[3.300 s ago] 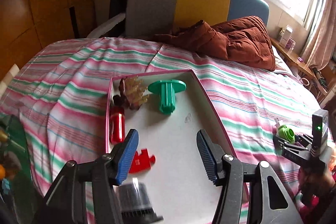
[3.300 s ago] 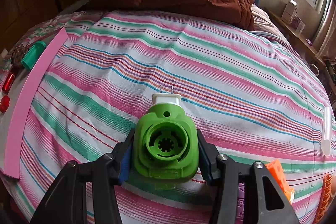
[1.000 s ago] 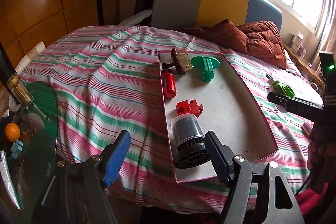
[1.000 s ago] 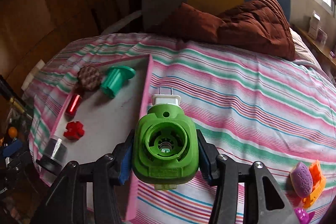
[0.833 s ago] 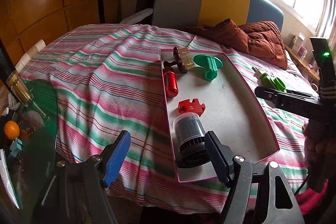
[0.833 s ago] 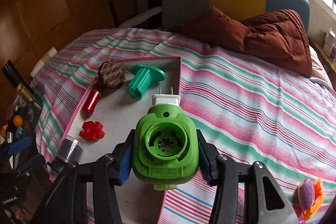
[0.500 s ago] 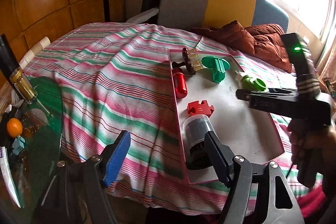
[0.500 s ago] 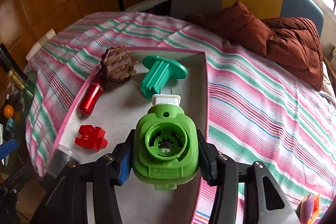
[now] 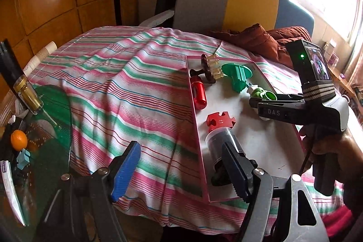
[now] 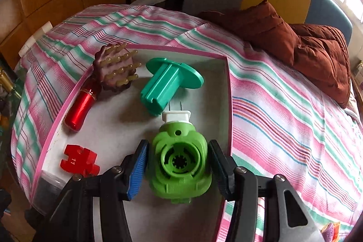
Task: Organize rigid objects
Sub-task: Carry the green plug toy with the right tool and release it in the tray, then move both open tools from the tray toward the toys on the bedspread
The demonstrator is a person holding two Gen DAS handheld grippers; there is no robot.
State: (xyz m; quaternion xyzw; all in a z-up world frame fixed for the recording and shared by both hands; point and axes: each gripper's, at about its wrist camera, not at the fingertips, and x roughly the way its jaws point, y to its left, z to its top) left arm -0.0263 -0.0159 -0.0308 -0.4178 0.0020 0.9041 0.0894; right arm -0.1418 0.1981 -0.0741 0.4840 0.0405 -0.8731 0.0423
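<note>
A pink-rimmed white tray point(image 10: 229, 92) lies on the striped bedspread. In it are a teal spool point(image 10: 168, 83), a red cylinder point(image 10: 80, 106), a brown knobbed brush point(image 10: 115, 67), a red puzzle piece point(image 10: 78, 160) and a dark jar point(image 9: 220, 146) at the near end. My right gripper point(image 10: 178, 162) is shut on a green plug-in device point(image 10: 179, 158), held low over the tray floor just in front of the spool, its prongs pointing at it. My left gripper point(image 9: 180, 151) is open and holds nothing. It hangs over the bed's near edge, its right finger in front of the jar.
A brown quilted jacket point(image 10: 306, 49) lies at the far right of the bed, before a grey, yellow and blue backrest point(image 9: 226, 3). A green glass table point(image 9: 56, 119) at the left holds a bottle point(image 9: 27, 92) and an orange point(image 9: 19, 140). Small toys point(image 10: 329, 230) lie at the bed's right edge.
My right gripper carried the green device leftward from over the bedspread to inside the tray and lowered it near the teal spool. The left gripper stayed almost still.
</note>
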